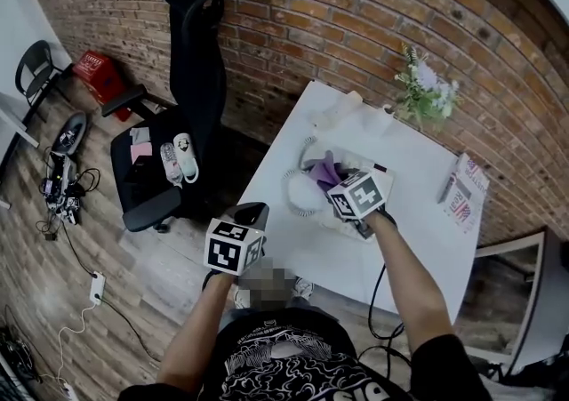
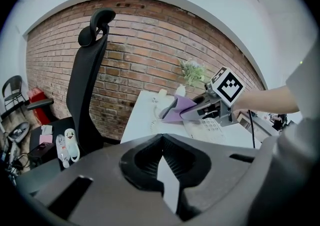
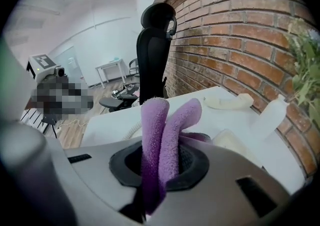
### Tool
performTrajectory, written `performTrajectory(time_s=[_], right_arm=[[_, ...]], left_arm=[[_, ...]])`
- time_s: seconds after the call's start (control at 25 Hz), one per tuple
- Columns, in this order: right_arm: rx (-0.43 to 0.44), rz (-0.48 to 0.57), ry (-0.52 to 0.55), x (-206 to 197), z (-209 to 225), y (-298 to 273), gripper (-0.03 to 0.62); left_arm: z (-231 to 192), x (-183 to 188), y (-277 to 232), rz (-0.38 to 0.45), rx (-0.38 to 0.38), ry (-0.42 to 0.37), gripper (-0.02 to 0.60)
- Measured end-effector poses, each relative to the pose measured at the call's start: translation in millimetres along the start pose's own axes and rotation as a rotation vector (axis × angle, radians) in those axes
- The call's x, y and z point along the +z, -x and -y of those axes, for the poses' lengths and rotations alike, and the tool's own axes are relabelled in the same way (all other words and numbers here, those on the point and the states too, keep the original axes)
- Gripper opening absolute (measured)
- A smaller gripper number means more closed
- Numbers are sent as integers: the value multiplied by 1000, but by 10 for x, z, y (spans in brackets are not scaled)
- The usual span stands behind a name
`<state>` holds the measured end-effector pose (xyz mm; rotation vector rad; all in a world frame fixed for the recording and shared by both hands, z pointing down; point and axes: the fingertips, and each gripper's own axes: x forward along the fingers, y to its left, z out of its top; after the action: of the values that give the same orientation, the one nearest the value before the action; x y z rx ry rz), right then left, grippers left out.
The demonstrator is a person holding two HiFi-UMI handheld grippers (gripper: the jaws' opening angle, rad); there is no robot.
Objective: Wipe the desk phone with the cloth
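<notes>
The purple cloth (image 3: 155,120) is pinched by the right tool (image 3: 157,175) over the desk phone (image 2: 210,129) on the white bench (image 1: 418,177). The left tool (image 2: 162,170), pressed together and empty, is held aside; the unsteadied phone may be pushed along.

Desk phone (image 2: 212,131) partly behind hand-held gripper (image 2: 172,110)

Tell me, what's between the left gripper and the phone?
Between the left gripper and the phone lies bare white table, with the phone's curly cord on it; the head view shows it.
</notes>
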<state>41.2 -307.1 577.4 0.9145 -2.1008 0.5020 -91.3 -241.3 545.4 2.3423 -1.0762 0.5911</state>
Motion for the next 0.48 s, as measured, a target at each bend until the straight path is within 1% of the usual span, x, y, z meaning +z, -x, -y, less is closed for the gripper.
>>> performTrajectory(time_s=[0.48], right_arm=[[-70,47,-135,-214,-260,143,48]], left_arm=[[97,-112,117,-27,-86,-66,6]])
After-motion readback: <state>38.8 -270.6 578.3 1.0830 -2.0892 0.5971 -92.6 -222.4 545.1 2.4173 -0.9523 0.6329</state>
